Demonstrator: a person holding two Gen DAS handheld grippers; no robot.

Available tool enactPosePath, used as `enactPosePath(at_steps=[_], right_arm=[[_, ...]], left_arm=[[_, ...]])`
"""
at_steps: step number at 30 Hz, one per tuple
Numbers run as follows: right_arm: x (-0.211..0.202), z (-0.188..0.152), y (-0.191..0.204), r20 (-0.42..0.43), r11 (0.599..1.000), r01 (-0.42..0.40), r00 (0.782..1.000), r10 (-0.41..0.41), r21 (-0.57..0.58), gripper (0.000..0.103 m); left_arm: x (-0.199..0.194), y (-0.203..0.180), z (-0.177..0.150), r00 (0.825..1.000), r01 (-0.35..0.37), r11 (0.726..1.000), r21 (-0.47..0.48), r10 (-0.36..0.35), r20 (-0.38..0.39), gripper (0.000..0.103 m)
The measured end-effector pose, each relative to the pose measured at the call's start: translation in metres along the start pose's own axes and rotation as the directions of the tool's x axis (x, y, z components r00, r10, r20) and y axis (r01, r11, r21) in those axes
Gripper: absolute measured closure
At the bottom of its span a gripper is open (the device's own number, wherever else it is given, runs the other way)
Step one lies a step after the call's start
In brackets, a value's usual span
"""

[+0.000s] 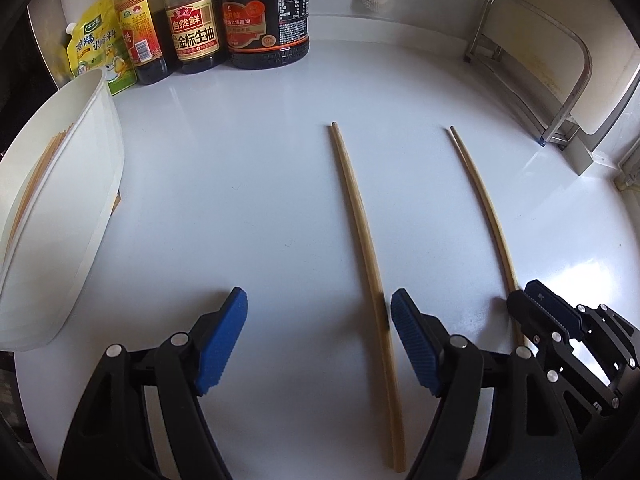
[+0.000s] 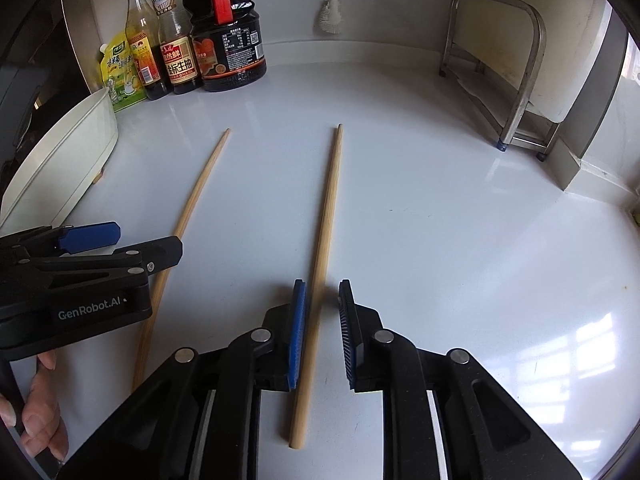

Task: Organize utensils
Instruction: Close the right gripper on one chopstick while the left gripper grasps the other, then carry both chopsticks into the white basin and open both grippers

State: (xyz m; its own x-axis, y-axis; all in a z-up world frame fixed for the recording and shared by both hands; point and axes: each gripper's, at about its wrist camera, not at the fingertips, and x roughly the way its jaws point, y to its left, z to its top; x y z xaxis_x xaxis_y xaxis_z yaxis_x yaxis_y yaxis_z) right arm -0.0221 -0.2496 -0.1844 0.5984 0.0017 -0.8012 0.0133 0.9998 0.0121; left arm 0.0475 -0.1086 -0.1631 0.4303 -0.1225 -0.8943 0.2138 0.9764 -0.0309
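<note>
The left gripper (image 1: 318, 344) is made of black plastic. Each of its two fingers ends in a blue pad (image 1: 222, 344) with tiny ridges, like a rubber mat. Round silver screws (image 1: 179, 339) sit at the joints of the black arms. The arms have long holes cut in them.

The right gripper (image 2: 323, 334) looks the same: black arms, blue ridged pads (image 2: 297, 332), shiny round screws (image 2: 260, 335). White strips show along its lower arms.

From the right wrist view, the side of the left one carries white letters, "GenRobot.AI" (image 2: 89, 314). A person's hand (image 2: 38, 412) shows below, bare, with no sleeve in sight.
</note>
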Motion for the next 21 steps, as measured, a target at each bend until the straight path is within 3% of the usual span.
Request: enactPosePath(at_steps=[6, 8, 11, 12, 15, 21], right_arm=[[0.005, 0.006, 0.000, 0.013, 0.999, 0.031, 0.999, -0.030, -0.018, 0.081], [0.006, 0.008, 0.001, 0.018, 0.999, 0.030, 0.999, -0.030, -0.021, 0.081], [0.006, 0.009, 0.004, 0.021, 0.999, 0.022, 1.000, -0.022, -0.037, 0.082], [0.006, 0.009, 0.005, 0.021, 0.999, 0.014, 1.000, -0.013, -0.042, 0.087], [0.007, 0.011, 0.009, 0.019, 0.998, 0.010, 1.000, -0.009, -0.059, 0.096], [0.007, 0.012, 0.001, 0.010, 0.999, -0.047, 0.999, 0.047, 0.013, 0.097]], left_arm=[[0.001, -0.005, 0.000, 1.000, -0.015, 1.000, 0.021, 0.015, 0.011, 0.030], [0.000, -0.007, 0.000, 1.000, -0.009, 1.000, 0.030, 0.008, 0.019, 0.034], [-0.003, -0.010, -0.001, 1.000, 0.006, 0.999, 0.050, -0.008, 0.029, 0.053], [-0.003, -0.011, -0.001, 0.999, 0.011, 0.998, 0.054, -0.013, 0.031, 0.061], [-0.005, -0.013, -0.001, 0.999, 0.035, 0.998, 0.061, -0.037, 0.033, 0.094], [-0.006, -0.009, -0.001, 0.997, 0.069, 0.995, 0.066, -0.070, 0.010, 0.096]])
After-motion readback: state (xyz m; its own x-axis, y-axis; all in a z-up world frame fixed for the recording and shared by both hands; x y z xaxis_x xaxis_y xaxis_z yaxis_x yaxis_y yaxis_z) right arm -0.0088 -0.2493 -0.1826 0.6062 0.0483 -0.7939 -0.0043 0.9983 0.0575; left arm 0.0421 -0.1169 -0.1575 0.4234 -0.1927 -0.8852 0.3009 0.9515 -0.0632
